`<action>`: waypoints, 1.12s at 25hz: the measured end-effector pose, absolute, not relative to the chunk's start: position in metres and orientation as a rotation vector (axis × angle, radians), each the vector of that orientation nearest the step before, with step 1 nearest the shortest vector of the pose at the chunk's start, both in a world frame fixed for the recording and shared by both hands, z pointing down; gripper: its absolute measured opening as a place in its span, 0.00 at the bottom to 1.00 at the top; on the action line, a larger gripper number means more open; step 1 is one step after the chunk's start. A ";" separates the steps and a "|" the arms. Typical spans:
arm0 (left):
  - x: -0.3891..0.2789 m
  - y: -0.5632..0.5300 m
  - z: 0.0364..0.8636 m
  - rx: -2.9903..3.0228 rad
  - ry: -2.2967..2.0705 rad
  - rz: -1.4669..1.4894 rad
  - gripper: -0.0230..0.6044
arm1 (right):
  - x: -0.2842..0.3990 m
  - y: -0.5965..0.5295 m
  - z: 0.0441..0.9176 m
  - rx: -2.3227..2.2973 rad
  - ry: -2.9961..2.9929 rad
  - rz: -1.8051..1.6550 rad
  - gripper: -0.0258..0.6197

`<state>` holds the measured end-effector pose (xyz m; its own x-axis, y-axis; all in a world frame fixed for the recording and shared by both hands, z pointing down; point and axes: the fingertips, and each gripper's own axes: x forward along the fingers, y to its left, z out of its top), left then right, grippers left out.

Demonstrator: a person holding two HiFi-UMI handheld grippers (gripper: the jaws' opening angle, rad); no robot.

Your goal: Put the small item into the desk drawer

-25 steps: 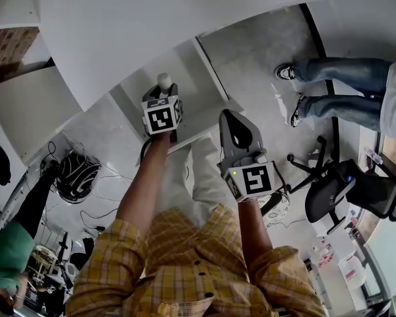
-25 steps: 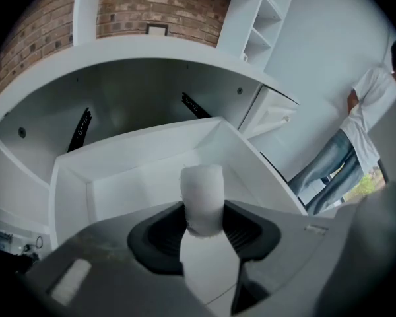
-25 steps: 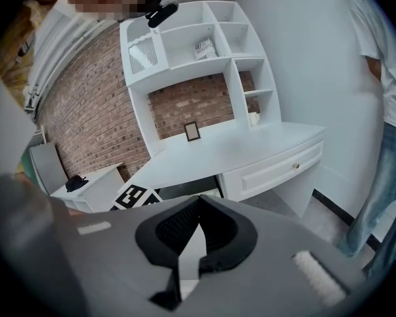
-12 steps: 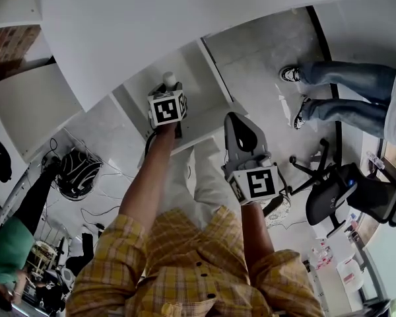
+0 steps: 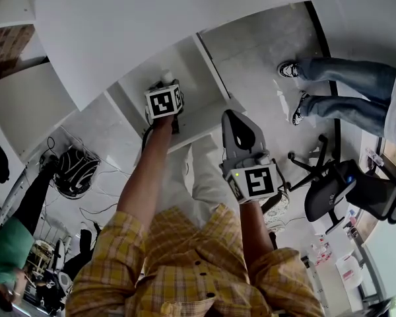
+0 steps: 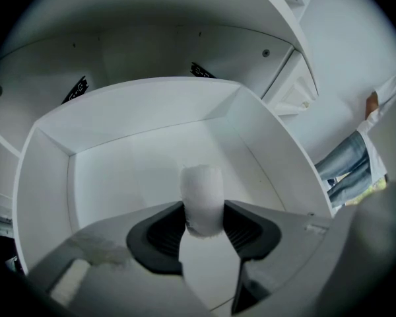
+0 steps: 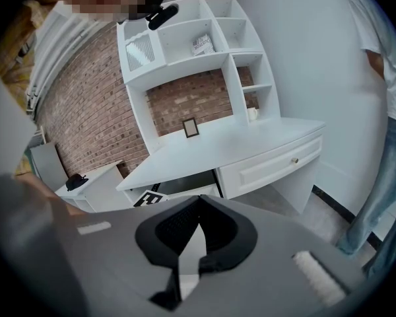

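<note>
While the small white item [image 6: 201,190] is clamped in the left gripper [image 6: 203,211] over the open drawer [image 6: 277,170], lowering and release are judged the next move.

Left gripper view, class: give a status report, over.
Left gripper shut on small item, over open drawer. Right gripper shut, empty. No obstruction seen.

No legible text or numbers
</note>
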<state>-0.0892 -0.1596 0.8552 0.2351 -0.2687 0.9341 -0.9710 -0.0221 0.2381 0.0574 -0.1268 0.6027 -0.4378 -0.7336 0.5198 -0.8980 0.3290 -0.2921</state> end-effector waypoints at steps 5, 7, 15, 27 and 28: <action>-0.090 -0.159 0.859 1.478 -1.219 0.881 0.33 | 0.061 -0.126 0.602 1.468 -2.300 0.797 0.03; -0.090 -0.158 0.862 1.467 -1.215 0.884 0.33 | 0.063 -0.125 0.603 1.469 -2.297 0.801 0.04; -0.089 -0.159 0.867 1.452 -1.199 0.851 0.37 | 0.062 -0.123 0.607 1.461 -2.301 0.806 0.04; -0.094 -0.164 0.828 1.501 -1.212 0.803 0.49 | 0.067 -0.123 0.588 1.497 -2.327 0.782 0.04; -0.094 -0.165 0.822 1.511 -1.216 0.797 0.49 | 0.067 -0.123 0.584 1.502 -2.330 0.778 0.04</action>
<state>-0.0936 -0.1654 0.8223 0.2778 -0.2984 0.9131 -0.9564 0.0031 0.2920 0.0667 -0.1234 0.5844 -0.4310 -0.7596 0.4870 -0.8999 0.3218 -0.2944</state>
